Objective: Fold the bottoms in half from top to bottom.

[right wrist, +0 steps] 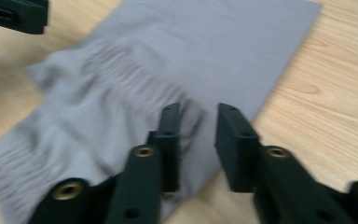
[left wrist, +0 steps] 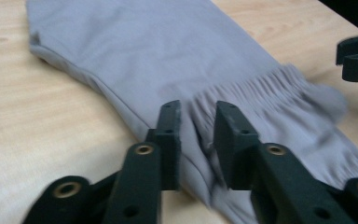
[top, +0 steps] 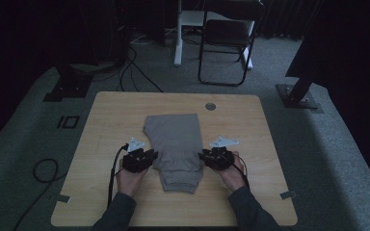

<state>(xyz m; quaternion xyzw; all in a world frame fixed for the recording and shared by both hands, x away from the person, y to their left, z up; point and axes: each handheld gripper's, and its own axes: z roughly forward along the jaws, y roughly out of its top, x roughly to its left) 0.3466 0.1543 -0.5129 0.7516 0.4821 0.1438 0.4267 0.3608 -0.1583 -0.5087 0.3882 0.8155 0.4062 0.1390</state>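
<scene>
On the wooden table (top: 250, 130) the grey garment (top: 176, 147) lies part-folded between your grippers, left gripper (left wrist: 196, 122) and right gripper (right wrist: 196, 122) both with jaws parted astride its side edges, so another fold likely remains.

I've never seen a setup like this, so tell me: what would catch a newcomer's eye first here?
The folded grey garment in the middle of the wooden table, its gathered elastic band towards the person. Then the two black grippers at its sides: the left gripper with open jaws over the garment's edge beside the elastic, the right gripper open at the opposite edge. Behind the table stands a dark chair.
</scene>
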